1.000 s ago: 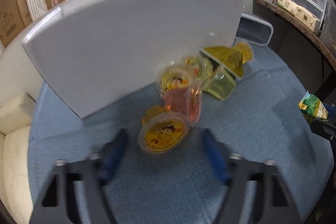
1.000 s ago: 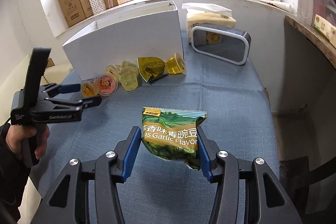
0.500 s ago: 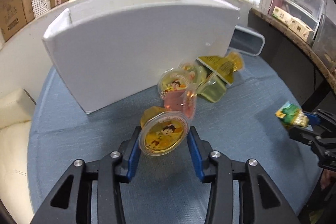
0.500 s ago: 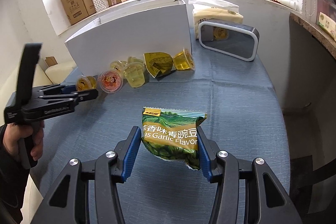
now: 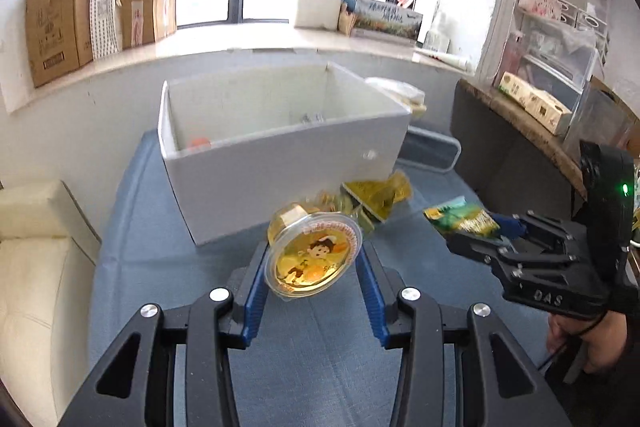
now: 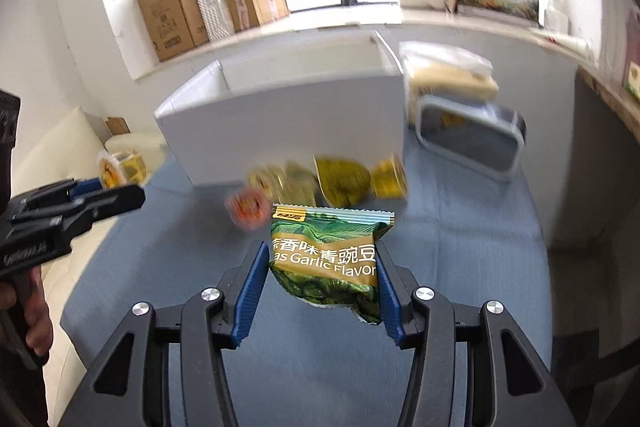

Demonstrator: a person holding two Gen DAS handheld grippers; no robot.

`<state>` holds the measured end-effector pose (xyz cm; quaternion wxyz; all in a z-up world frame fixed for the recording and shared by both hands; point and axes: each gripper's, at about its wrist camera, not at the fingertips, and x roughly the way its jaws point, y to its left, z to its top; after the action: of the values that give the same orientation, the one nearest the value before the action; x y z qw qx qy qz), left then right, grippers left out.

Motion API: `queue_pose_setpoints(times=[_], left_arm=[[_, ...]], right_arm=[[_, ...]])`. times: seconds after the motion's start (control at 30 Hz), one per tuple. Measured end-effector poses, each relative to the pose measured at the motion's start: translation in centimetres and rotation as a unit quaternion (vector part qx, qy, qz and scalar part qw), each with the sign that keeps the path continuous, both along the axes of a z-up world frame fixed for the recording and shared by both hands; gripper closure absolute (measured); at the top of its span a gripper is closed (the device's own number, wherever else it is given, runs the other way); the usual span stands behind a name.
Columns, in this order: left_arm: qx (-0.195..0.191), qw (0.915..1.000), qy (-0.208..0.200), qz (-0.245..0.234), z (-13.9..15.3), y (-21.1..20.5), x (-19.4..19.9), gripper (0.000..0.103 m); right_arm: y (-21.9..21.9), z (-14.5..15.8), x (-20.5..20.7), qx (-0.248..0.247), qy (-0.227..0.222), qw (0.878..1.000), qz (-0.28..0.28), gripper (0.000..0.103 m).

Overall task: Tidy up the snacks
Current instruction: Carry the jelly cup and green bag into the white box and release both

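Note:
My left gripper is shut on a yellow jelly cup with a cartoon lid, held above the blue table in front of the open white box. My right gripper is shut on a green garlic pea packet, also held above the table. The packet shows in the left wrist view, the cup in the right wrist view. More jelly cups and a pink-lidded cup lie by the box front. An orange item sits inside the box.
A grey-rimmed container lies on its side right of the box, a bagged item behind it. A cream sofa borders the table's left. Cardboard boxes line the windowsill.
My left gripper closed on the yellow jelly cup and lifted it up, so the box's inside now shows. My right gripper rose and moved toward the box with the packet.

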<state>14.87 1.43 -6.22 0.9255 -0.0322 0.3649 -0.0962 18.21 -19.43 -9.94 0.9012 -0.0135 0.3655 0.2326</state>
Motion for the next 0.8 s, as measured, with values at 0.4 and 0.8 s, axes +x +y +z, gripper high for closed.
queue_pose_setpoints(times=[0.4, 0.8], left_arm=[[0.011, 0.9993, -0.032, 0.013, 4.2, 3.3, 6.6, 0.056], [0.000, 0.9994, 0.012, 0.032, 2.3, 6.9, 15.5, 0.056]], right_arm=[[4.5, 6.4, 6.4, -0.007, -0.060, 0.998, 0.018, 0.048], [7.9, 6.0, 15.2, -0.037, -0.046, 0.998, 0.012, 0.048]])
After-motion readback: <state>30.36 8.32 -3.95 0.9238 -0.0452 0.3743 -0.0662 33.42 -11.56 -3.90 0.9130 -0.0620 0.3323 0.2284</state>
